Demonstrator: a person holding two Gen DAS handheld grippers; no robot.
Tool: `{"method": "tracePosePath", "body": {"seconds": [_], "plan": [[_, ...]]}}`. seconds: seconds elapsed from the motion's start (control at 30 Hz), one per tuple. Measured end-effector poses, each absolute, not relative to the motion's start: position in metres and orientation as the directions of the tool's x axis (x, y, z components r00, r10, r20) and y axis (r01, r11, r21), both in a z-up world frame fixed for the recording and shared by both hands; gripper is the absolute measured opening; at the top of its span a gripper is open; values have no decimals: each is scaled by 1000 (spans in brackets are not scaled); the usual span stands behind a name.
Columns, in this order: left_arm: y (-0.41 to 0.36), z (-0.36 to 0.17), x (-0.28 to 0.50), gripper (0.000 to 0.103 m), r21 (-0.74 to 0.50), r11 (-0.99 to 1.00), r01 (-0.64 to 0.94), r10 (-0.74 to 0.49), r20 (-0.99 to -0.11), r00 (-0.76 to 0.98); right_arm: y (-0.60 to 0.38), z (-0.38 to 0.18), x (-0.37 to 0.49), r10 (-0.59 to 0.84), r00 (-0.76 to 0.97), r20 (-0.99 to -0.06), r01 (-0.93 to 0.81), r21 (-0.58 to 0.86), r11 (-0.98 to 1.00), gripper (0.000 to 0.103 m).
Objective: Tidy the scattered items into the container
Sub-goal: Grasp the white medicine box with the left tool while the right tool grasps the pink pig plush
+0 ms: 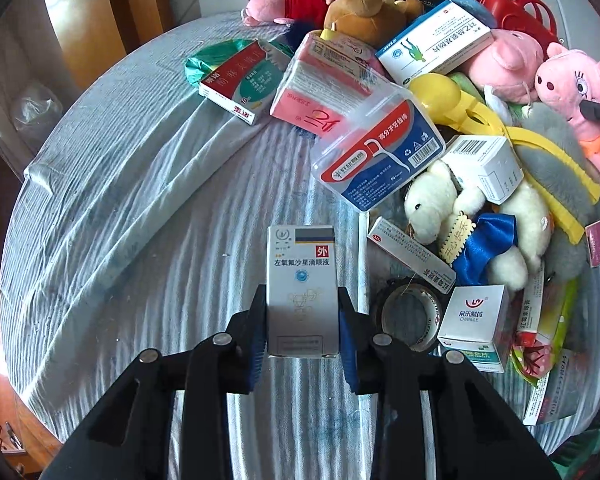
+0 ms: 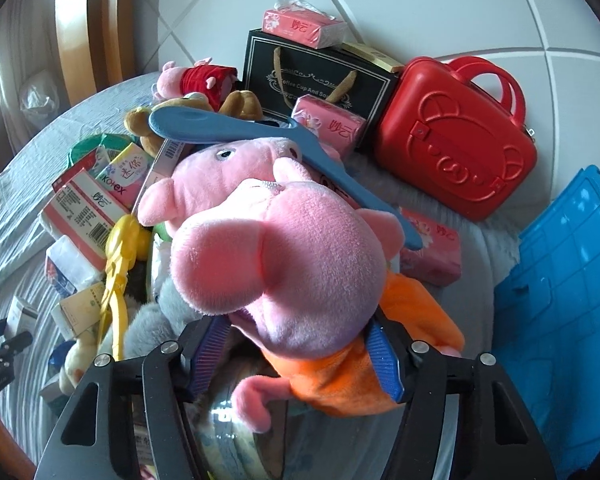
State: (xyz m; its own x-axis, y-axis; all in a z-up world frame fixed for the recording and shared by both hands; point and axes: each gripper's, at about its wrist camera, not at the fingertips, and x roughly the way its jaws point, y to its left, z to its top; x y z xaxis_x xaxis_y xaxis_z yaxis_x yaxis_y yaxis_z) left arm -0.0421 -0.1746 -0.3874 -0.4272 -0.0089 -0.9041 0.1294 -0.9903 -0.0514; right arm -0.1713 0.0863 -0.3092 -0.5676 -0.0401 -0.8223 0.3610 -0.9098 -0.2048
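Observation:
In the left wrist view my left gripper (image 1: pixel 302 295) is shut on a white eye-drop box (image 1: pixel 300 264), held upright between the blue pads above the striped cloth. In the right wrist view my right gripper (image 2: pixel 296 326) straddles a pink pig plush (image 2: pixel 284 256) in an orange dress. The right pad presses into the dress and the left pad's tip is tucked under the head. The same plush (image 1: pixel 572 80) shows at the right edge of the left wrist view. A blue plastic crate (image 2: pixel 560 280) stands at the right.
A pile covers the round clothed table (image 1: pixel 140 200): a floss-pick box (image 1: pixel 380 148), yellow tongs (image 1: pixel 480 116), a white bear (image 1: pixel 460 208), a tape roll (image 1: pixel 410 316) and several medicine boxes. At the back stand a red case (image 2: pixel 456 140) and a black gift bag (image 2: pixel 320 76).

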Motion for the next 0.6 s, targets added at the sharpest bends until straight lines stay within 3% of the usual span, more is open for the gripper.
{"method": "tracePosePath", "body": {"seconds": [0.1, 0.2, 0.47, 0.53, 0.6], "plan": [[-175, -383, -42, 30, -49, -991, 128, -13, -898, -441, 87, -294, -167, -53, -578, -814, 353, -191, -916, 58], [-182, -375, -39, 30, -45, -991, 130, -19, -890, -456, 85, -277, -162, -70, -589, -805, 351, -176, -920, 42], [-197, -361, -31, 30, -42, -989, 142, -29, -883, -468, 86, -271, -160, -78, -566, -820, 345, -149, -927, 42], [-198, -361, -29, 30, -40, -989, 141, -31, -883, -468, 90, -281, -165, -91, -548, -831, 355, -133, -925, 46], [-199, -360, -27, 30, -41, -989, 142, -31, -882, -470, 96, -292, -169, -110, -536, -837, 370, -115, -922, 58]]}}
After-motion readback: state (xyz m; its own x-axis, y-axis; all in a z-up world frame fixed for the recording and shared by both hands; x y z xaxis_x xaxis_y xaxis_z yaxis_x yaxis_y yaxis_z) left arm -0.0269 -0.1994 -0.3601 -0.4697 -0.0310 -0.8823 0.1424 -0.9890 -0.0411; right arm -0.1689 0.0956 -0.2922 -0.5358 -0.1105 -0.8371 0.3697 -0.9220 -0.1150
